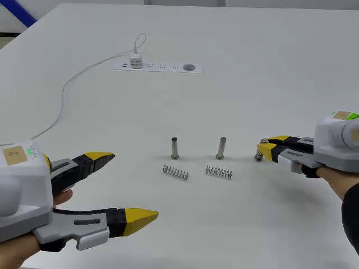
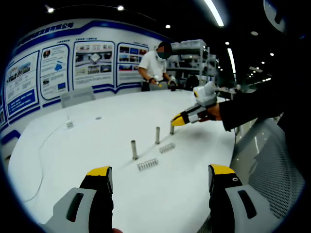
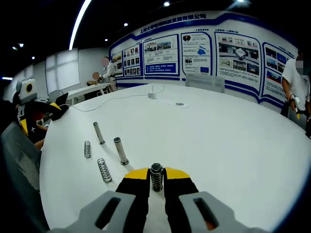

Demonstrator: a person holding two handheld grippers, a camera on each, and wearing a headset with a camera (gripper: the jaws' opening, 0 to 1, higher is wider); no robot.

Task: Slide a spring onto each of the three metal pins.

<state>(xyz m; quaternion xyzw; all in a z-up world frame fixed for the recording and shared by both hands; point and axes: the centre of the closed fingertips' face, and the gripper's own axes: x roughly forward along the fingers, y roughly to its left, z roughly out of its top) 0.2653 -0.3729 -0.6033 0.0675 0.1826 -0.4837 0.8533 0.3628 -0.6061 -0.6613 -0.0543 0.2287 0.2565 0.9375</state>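
Head view: wide white counter [image 1: 269, 50]. Left tongs [image 1: 134, 185] low at the near left, spread wide apart. Right tongs [image 1: 262, 148] at the right side, pinched tight on an upright spring [image 1: 259, 154]. Far back, flat power strip [image 1: 160, 66] with a thin white cable [image 1: 73, 81]. In the middle, two pins [image 1: 174, 148] [image 1: 221, 148] standing up. Just in front of each, loose springs [image 1: 175, 172] [image 1: 219, 172] lying flat.

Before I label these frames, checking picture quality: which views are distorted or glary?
Head view: even light, no bending, loose springs sharp. Left gripper view: fisheye curve, bright ceiling strip. Right gripper view: fisheye too, gripped spring sharp.
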